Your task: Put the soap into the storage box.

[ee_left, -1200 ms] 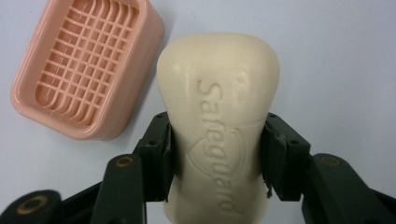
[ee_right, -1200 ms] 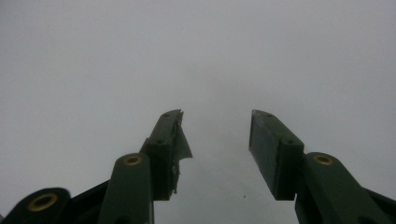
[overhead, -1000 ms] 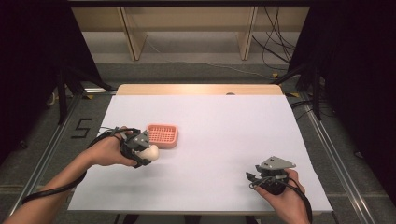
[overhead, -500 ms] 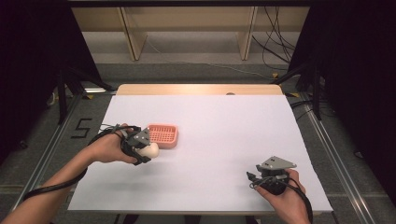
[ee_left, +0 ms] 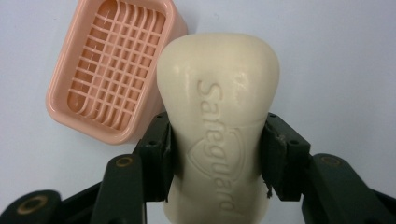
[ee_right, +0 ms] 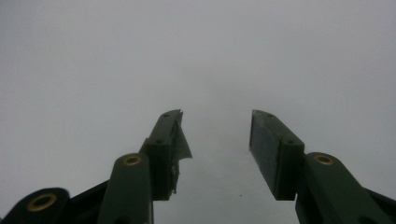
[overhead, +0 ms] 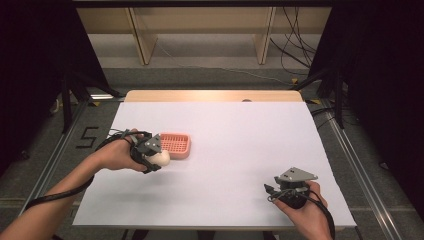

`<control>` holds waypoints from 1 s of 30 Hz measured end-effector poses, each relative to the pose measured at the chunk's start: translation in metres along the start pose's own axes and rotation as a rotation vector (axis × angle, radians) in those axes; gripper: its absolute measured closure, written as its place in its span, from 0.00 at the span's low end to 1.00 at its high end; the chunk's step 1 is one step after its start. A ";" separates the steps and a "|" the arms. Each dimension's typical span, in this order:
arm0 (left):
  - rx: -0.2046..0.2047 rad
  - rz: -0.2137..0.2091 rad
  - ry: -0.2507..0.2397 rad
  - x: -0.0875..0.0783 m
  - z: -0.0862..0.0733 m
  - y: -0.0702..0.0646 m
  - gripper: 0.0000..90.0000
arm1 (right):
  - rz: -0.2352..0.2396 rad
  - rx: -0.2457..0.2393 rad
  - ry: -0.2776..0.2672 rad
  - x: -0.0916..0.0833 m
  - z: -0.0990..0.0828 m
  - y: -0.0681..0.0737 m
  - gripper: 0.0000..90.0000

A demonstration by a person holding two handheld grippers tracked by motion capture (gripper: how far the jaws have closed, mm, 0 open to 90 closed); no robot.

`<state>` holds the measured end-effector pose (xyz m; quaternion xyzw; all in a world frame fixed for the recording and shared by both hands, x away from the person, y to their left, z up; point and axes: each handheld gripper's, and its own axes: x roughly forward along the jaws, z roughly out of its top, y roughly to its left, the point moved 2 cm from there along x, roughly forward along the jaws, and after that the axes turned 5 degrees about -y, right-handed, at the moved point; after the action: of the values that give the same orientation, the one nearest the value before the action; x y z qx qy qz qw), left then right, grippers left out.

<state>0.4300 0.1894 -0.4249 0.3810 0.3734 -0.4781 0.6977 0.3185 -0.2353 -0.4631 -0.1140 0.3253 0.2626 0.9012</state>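
Item: cream soap bar [ee_left: 219, 126], sitting clamped between the jaws of the left gripper [overhead: 150, 152], hovering just beside the near-left edge of the pink soap dish [overhead: 175, 144] on the white table [overhead: 240, 145]. Right gripper [overhead: 280, 190] is resting near right, jaws standing wide, gripping nothing.

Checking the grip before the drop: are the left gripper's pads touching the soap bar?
Touching. In the left gripper view, both pads press against the soap bar's narrow waist, no gap.

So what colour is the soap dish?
Pale salmon pink soap dish with a grid floor, clearest in the left gripper view.
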 end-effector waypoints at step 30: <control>0.046 0.039 0.055 0.000 0.005 0.014 0.55 | 0.001 -0.002 -0.008 0.001 0.001 0.000 0.60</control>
<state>0.4443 0.1889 -0.4205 0.4172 0.3736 -0.4624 0.6874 0.3194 -0.2346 -0.4630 -0.1137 0.3213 0.2641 0.9023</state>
